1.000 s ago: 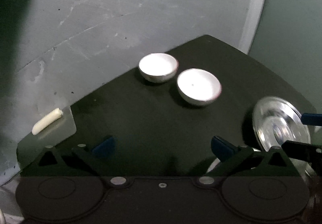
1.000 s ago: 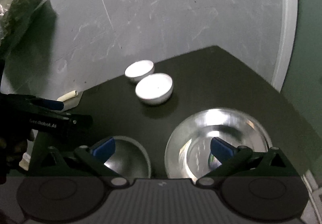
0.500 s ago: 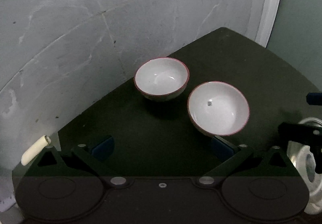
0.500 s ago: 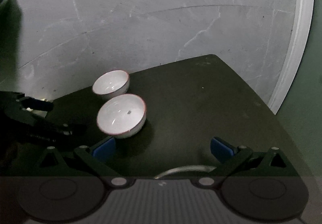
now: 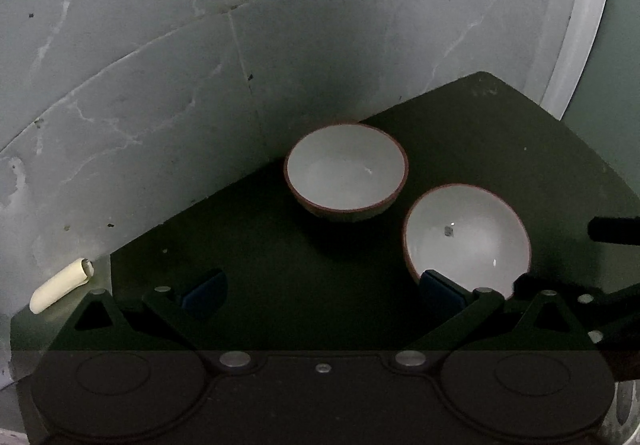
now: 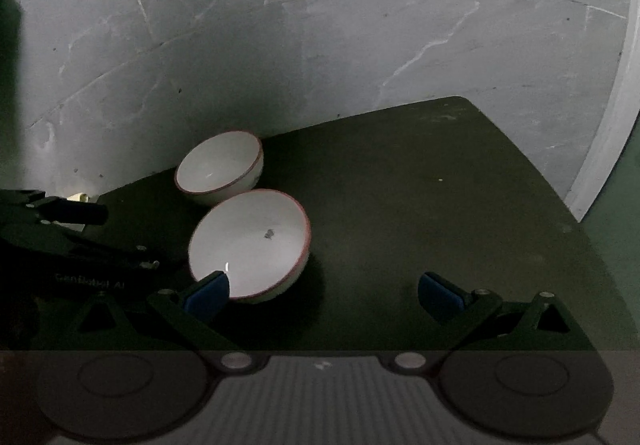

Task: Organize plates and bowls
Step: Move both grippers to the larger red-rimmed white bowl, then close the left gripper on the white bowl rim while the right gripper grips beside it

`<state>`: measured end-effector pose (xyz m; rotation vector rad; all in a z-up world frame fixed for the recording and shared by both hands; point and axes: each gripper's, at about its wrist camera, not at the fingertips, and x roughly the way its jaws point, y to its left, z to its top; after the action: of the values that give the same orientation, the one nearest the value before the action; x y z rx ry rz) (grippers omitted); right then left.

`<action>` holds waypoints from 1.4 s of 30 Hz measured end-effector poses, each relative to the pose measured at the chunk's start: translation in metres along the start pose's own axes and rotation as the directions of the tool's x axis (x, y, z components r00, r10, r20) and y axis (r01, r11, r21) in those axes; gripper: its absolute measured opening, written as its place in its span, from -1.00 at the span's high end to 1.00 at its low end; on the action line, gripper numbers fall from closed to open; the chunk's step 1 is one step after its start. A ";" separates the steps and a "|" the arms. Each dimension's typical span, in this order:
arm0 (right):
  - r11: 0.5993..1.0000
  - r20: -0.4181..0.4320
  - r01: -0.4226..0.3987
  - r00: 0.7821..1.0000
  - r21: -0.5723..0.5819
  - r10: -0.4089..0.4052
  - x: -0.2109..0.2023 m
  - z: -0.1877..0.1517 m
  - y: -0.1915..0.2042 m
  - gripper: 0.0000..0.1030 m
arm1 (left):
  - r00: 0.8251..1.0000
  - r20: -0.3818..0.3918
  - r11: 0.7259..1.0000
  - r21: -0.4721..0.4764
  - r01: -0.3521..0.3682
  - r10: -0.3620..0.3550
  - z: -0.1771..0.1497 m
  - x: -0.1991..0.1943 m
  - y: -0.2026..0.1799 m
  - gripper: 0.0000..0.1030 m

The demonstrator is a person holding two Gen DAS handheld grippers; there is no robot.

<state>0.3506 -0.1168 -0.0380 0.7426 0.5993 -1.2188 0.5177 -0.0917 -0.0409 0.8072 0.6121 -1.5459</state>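
Note:
Two white bowls with red-brown rims stand close together on a dark mat. In the left wrist view the far bowl [image 5: 346, 169] sits centre and the near bowl [image 5: 466, 237] lies just beyond the right fingertip [image 5: 440, 291]. My left gripper [image 5: 322, 291] is open, nothing between its fingers. In the right wrist view the near bowl [image 6: 250, 245] lies just past the left fingertip [image 6: 208, 295], with the far bowl [image 6: 220, 165] behind it. My right gripper [image 6: 324, 295] is open and holds nothing. The left gripper's body [image 6: 60, 241] shows at the left edge.
The dark mat [image 5: 500, 133] lies on a grey marbled surface [image 5: 160, 65], its far corner at the upper right. A small cream cylinder [image 5: 60, 285] lies off the mat's left edge. Part of the right gripper [image 5: 612, 231] shows at the right edge. Bare mat [image 6: 440, 185] spreads right of the bowls.
Both grippers have moved forward toward the two bowls, which now look larger and nearer. The metal plates seen a second ago have dropped out of both views.

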 end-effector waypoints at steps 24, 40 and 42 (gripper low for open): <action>0.998 -0.007 -0.058 0.998 0.005 0.058 0.022 0.011 -0.007 -0.23 | 0.999 -0.037 0.999 -0.041 0.007 -0.009 0.006 0.019 -0.007 -0.76; 0.990 -0.042 -0.115 0.992 0.085 0.119 0.032 0.009 0.001 0.55 | 0.975 -0.045 0.975 -0.030 0.218 -0.219 0.002 0.024 -0.017 0.71; 0.990 -0.043 -0.107 0.993 0.091 0.111 0.032 0.008 0.003 0.57 | 0.975 -0.041 0.976 -0.029 0.218 -0.219 0.001 0.023 -0.018 0.72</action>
<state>0.3611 -0.1421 -0.0562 0.8707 0.5392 -1.1346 0.4993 -0.1038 -0.0596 0.7777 0.7712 -1.7200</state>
